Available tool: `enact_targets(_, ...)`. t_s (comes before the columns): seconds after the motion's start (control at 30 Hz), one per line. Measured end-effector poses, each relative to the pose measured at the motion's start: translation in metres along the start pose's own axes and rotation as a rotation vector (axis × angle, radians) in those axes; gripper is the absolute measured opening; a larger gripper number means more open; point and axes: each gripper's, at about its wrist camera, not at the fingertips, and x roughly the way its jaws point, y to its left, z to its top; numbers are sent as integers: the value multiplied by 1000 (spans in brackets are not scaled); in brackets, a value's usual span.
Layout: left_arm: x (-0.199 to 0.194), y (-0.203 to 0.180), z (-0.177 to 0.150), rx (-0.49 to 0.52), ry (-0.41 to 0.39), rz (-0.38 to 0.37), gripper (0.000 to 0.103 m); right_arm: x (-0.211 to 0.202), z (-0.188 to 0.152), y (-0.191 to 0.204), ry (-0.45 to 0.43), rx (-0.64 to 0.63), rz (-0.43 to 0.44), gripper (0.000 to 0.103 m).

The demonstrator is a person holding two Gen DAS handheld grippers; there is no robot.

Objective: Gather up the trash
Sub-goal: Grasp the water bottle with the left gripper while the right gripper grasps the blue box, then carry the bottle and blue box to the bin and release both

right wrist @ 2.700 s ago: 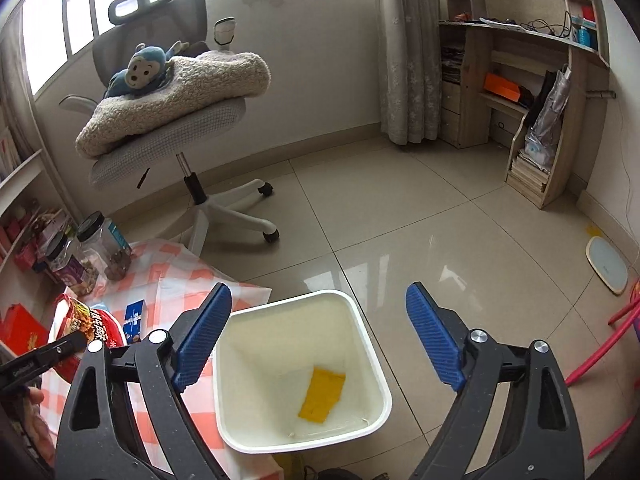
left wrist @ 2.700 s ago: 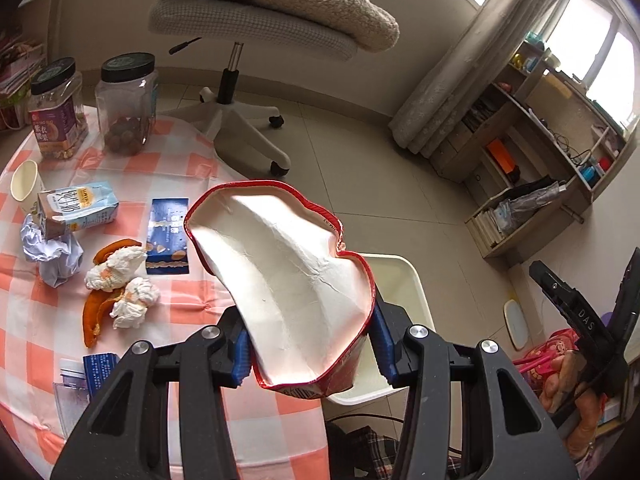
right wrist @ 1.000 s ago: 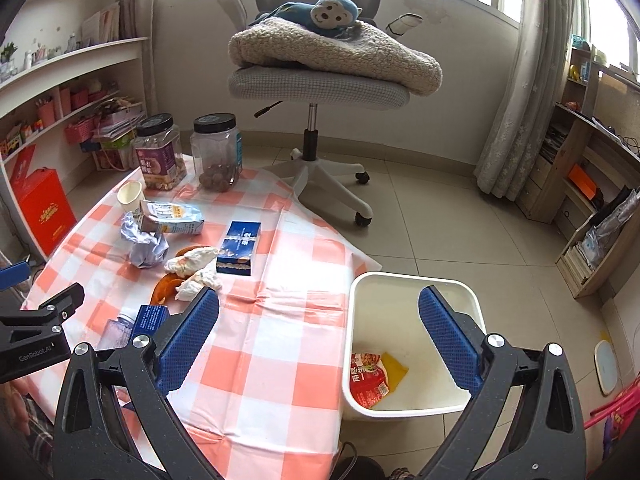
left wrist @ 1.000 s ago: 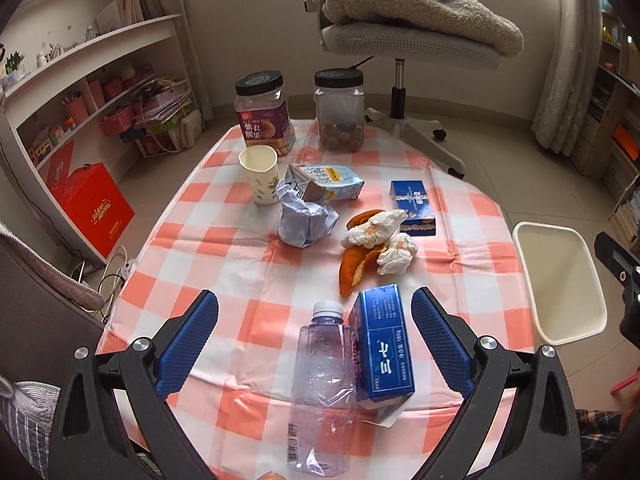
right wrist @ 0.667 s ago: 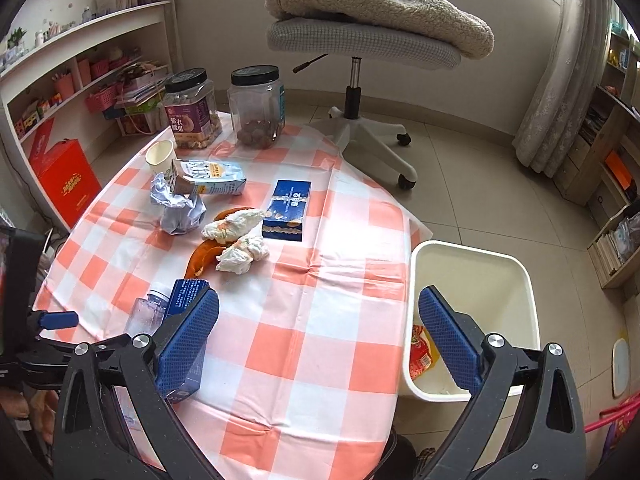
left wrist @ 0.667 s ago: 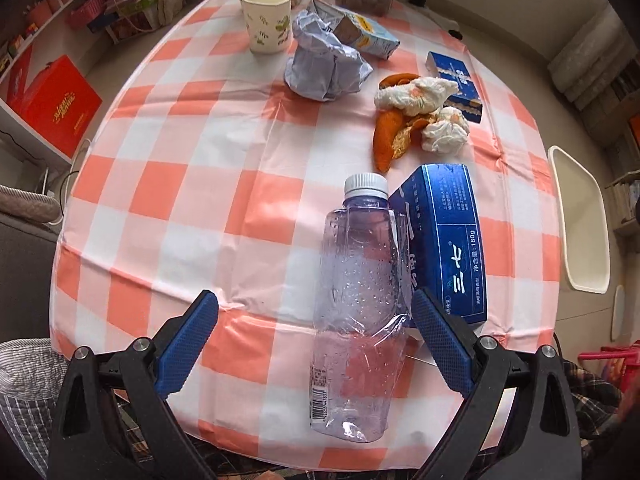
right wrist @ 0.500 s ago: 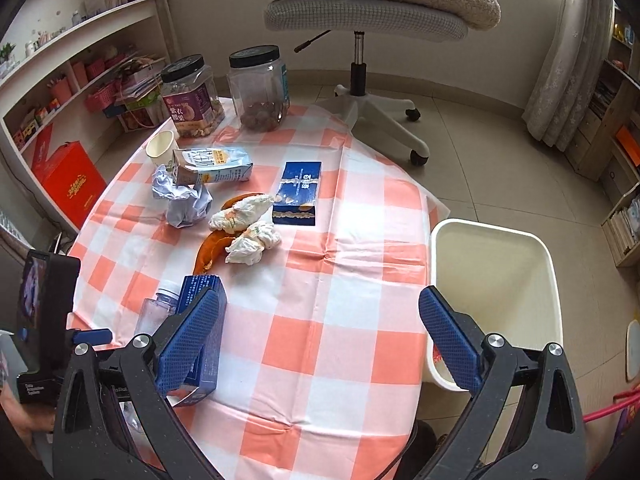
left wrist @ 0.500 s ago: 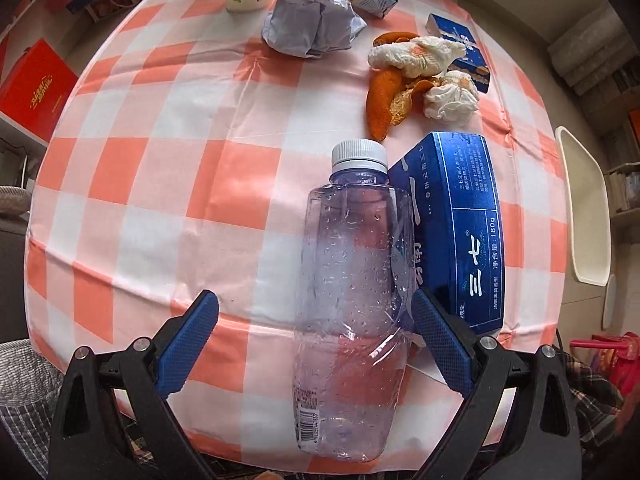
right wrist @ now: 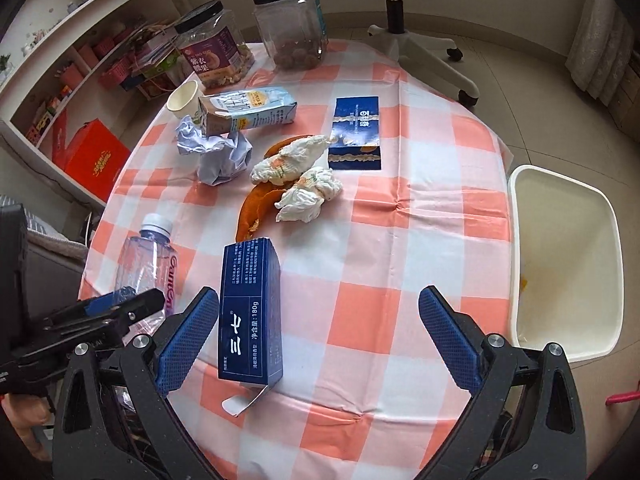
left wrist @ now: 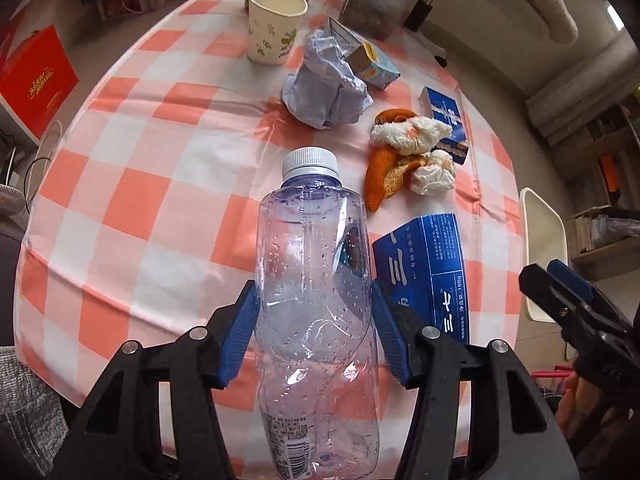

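My left gripper (left wrist: 314,332) is shut on a crumpled clear plastic bottle (left wrist: 314,280) with a white cap, at the near edge of the checked table (left wrist: 132,184). The bottle also shows in the right wrist view (right wrist: 144,264). My right gripper (right wrist: 316,334) is open and empty above the table's near edge, with a blue carton (right wrist: 250,312) lying beside its left finger. The white trash bin (right wrist: 568,256) stands on the floor to the right of the table. Orange peel with wadded tissues (right wrist: 298,184), crumpled paper (right wrist: 218,154), a milk carton (right wrist: 248,112) and a paper cup (right wrist: 184,100) lie further back.
Two lidded jars (right wrist: 292,24) stand at the table's far edge. A flat blue box (right wrist: 356,132) lies near the tissues. A swivel chair base (right wrist: 416,44) is behind the table. Shelves and a red box (right wrist: 94,160) are at the left.
My left gripper has closed in on the bottle and its jaws have shut on it. My right gripper has come lower and closer over the table, still open.
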Motion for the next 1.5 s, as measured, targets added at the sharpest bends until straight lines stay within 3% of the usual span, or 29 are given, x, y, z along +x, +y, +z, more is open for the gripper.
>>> enact_targets(0.2,-39,17,15,-20,-182,55,56,28,0,35,48,-89,-28,96)
enact_targets(0.4,-49,24,20,-25,-220,58,56,57,1,44,118,-81,-19,92)
enact_targets(0.47,-51,24,18,-24,-225,58,56,62,-1,47,134,-88,-2,81)
enact_targets(0.53,-51,24,19,-25,-232,58,56,67,-2,50,157,-94,19,56)
enact_targets(0.6,-53,25,18,-28,-239,56,56,71,-4,53,176,-99,29,38)
enact_targets(0.63,-54,26,19,-32,-243,54,56,70,-4,54,169,-100,30,38)
enact_targets(0.83,-63,29,21,-57,-278,37,56,39,9,54,37,-97,56,37)
enact_targets(1.03,-75,23,23,-64,-355,19,56,-5,20,50,-149,-108,60,37)
enact_targets(1.5,-89,-12,21,-26,-513,-12,56,-73,20,28,-507,-122,-23,37)
